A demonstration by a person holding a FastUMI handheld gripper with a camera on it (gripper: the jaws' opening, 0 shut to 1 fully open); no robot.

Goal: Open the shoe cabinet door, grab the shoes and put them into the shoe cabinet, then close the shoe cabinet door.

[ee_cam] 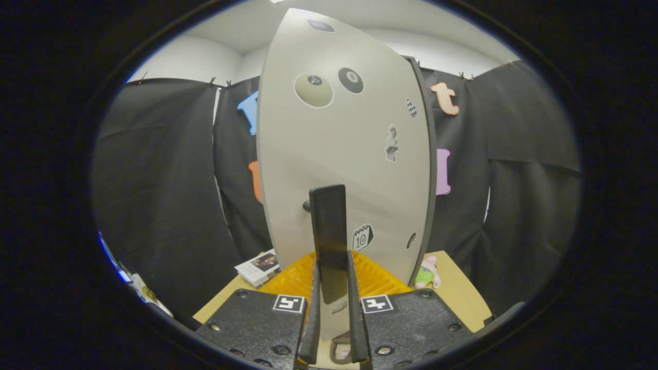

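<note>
Two fingers of the hand-held gripper [332, 288] stand nearly closed, pressing from both sides on the dark, flat, glossy bar handle [329, 236] of the shoe cabinet door [339, 149]. We see that handle standing upright, its long axis running from 6 toward 12 o'clock, held off the door by a small dark stud at its 9 o'clock side. The door is a smooth, matte, pale grey panel with a thin dark edge strip [427, 169] along its 3 o'clock side, and it rises tall directly beyond the fingers. Stickers dot it: a black billiard ball marked 8 [351, 80], a pale round ball [313, 90], a small bust figure [391, 143], a calendar page reading 10 [362, 237]. A ribbed yellow tray [378, 277] lies on the tan desk [457, 293] at the door's foot, with a small green-and-pink plush toy [427, 273] toward 3 o'clock and a white booklet [258, 267] toward 9 o'clock.
</note>
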